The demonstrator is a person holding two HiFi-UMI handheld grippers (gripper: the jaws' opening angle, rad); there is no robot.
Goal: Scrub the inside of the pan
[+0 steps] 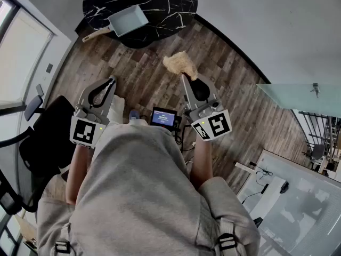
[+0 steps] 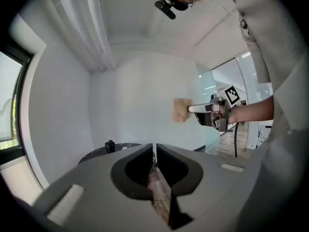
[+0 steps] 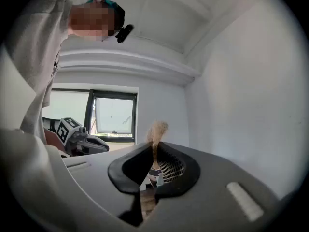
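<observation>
A pale grey square pan (image 1: 127,20) with a wooden handle rests on a round black marble table (image 1: 160,4) far ahead in the head view. My right gripper (image 1: 183,75) is shut on a tan scrubbing sponge (image 1: 179,64), held up in the air well short of the table. The sponge (image 3: 157,129) sticks up past the closed jaws in the right gripper view, and it shows as a tan lump (image 2: 181,109) in the left gripper view. My left gripper (image 1: 113,79) is shut with nothing in it, level with the right one.
Wood-plank floor (image 1: 138,73) lies between me and the table. A small screen device (image 1: 163,117) hangs at my chest. A black chair (image 1: 42,137) stands at the left, a glass panel (image 1: 298,95) and a white desk (image 1: 287,191) at the right.
</observation>
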